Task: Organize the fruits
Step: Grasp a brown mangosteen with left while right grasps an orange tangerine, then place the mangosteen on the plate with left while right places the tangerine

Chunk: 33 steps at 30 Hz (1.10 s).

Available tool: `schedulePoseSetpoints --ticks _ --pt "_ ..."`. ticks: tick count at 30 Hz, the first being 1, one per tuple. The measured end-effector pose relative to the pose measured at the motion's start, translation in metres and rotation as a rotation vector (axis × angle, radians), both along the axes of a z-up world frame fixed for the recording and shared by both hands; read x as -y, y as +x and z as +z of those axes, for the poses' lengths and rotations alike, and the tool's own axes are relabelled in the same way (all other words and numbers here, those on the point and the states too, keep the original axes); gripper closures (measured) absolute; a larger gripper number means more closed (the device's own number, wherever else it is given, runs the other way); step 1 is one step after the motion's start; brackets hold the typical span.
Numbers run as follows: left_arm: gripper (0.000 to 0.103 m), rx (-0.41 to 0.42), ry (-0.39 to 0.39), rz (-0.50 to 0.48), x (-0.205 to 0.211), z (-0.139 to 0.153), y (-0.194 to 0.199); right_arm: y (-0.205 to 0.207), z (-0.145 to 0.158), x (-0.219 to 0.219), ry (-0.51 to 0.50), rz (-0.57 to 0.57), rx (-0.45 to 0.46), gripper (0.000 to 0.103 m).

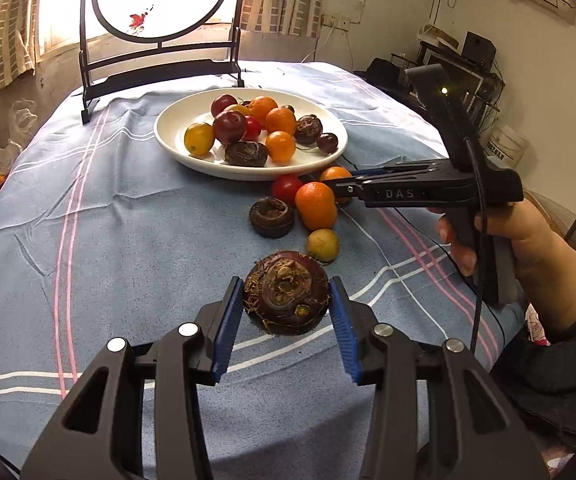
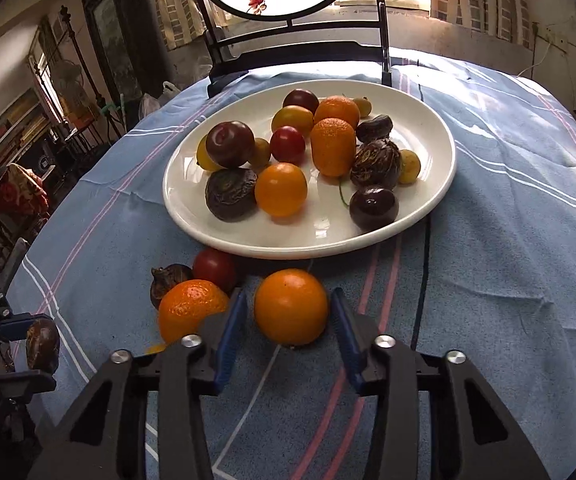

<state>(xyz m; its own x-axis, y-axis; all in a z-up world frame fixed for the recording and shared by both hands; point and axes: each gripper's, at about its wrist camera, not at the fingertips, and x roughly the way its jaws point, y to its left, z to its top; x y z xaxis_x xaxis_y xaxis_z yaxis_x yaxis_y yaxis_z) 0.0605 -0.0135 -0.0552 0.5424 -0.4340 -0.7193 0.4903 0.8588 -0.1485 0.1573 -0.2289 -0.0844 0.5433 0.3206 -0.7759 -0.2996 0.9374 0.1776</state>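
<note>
Chestnut (image 1: 286, 294), dark maroon, rootlet-fringed, between left claw (image 1: 286, 312) pads.

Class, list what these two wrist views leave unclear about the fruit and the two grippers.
- Left wrist view: the right gripper fingertips are hidden behind an orange.
- Right wrist view: the left gripper is cut off by the frame edge, dark.
- Right wrist view: whether the pads touch the orange fruit is unclear; its underside is hidden.
- Both: the plate fruits overlap.

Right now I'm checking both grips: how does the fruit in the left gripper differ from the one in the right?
The water chestnut in the left gripper is dark maroon, rough and lifted; the orange fruit in the right gripper is smooth, bright and low over the tablecloth. Both sit between blue pads.
</note>
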Motion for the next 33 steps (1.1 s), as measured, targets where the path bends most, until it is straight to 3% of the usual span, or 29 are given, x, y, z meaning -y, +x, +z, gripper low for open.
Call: schedulePoseSetpoints --ticks 5,10,16,22,24,29,33 --pt "0.061 0.008 -0.033 0.025 -0.007 0.006 0.009 -0.017 0.017 0.015 0.041 -0.046 0.06 0.066" --pt "0.061 0.039 -0.068 0.038 -0.007 0.028 0.04 -0.024 0.057 0.035 0.13 -0.036 0.14 0.066" --pt "0.061 0.054 -0.099 0.062 0.013 0.055 0.127 0.035 0.077 0.032 0.166 -0.056 0.137 0.066" --pt "0.059 -0.012 -0.07 0.118 0.033 0.044 0.211 0.092 0.073 0.011 0.161 -0.054 0.124 0.065" --pt "0.051 -0.01 -0.051 0.147 0.034 0.038 0.222 0.097 0.072 0.006 0.113 -0.066 0.147 0.061" --pt "0.032 0.003 -0.07 0.144 0.027 0.04 0.195 0.068 0.077 0.014 0.111 -0.045 0.172 0.059" --pt "0.031 0.016 -0.068 0.089 0.018 0.04 0.139 0.014 0.069 0.012 0.088 0.031 0.15 0.051"
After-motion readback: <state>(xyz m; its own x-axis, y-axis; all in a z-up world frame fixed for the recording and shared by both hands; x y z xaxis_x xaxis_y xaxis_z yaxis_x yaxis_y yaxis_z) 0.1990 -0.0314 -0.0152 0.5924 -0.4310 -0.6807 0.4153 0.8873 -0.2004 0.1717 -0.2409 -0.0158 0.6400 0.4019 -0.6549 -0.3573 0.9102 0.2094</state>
